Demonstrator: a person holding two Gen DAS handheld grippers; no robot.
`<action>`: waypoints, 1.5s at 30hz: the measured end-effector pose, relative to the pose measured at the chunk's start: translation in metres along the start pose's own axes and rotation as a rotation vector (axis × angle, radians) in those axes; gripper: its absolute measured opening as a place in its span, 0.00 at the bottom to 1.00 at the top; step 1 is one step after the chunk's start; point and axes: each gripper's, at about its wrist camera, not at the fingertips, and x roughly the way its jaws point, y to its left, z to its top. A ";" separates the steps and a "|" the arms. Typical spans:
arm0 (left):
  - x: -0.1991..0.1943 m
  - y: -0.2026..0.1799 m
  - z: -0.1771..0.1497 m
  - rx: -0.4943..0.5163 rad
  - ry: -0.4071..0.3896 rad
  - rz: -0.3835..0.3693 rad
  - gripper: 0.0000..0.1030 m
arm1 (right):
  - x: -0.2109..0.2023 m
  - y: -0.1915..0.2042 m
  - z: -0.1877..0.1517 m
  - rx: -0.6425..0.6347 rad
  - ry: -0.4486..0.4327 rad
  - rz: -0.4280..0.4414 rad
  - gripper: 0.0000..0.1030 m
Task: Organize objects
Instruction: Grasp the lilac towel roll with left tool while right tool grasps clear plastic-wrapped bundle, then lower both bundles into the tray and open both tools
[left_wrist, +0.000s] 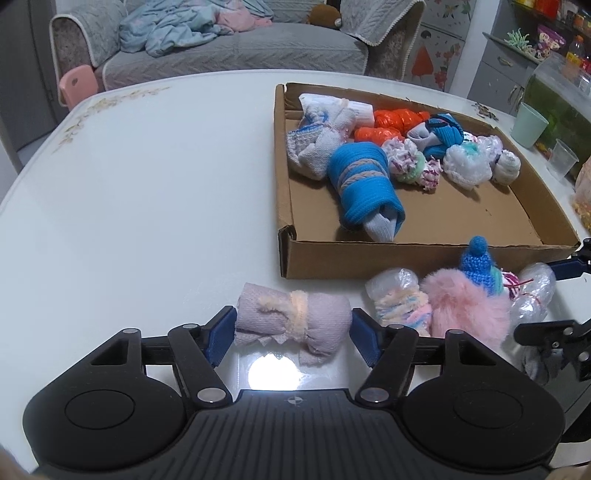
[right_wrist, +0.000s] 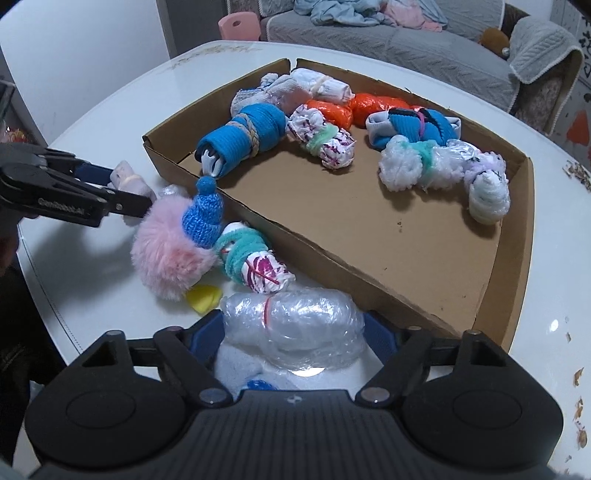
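A lilac cloth roll (left_wrist: 295, 317) tied with a fuzzy peach band lies on the white table (left_wrist: 147, 203); my left gripper (left_wrist: 293, 332) is shut on it, one blue pad pressed on each end. In the right wrist view a clear plastic bundle (right_wrist: 295, 325) with a red band sits between the pads of my right gripper (right_wrist: 293, 332), which is shut on it. Between the two grips lie a pink fluffy ball (right_wrist: 166, 251) with a blue knitted hat (right_wrist: 203, 210), a teal-wrapped printed bundle (right_wrist: 255, 266) and a pastel yarn bundle (left_wrist: 395, 299). A shallow cardboard box (right_wrist: 369, 280) behind holds several rolled socks and bundles.
A green cup (left_wrist: 528, 125) and a clear cup (left_wrist: 561, 158) stand right of the box. A yellow scrap (right_wrist: 203, 297) lies beside the fluffy ball. The near right half of the box floor (right_wrist: 406, 236) is bare. A grey sofa (left_wrist: 240, 48) and a pink chair (left_wrist: 75, 85) stand beyond the table.
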 end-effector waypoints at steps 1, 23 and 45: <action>0.000 0.000 -0.001 0.004 -0.003 0.000 0.69 | -0.001 -0.001 0.000 0.003 0.002 -0.006 0.70; -0.091 -0.006 0.031 0.063 -0.134 0.018 0.65 | -0.101 -0.061 0.029 0.157 -0.187 -0.009 0.69; -0.010 -0.168 0.100 0.314 -0.030 -0.189 0.65 | -0.071 -0.118 0.048 0.162 -0.148 0.001 0.69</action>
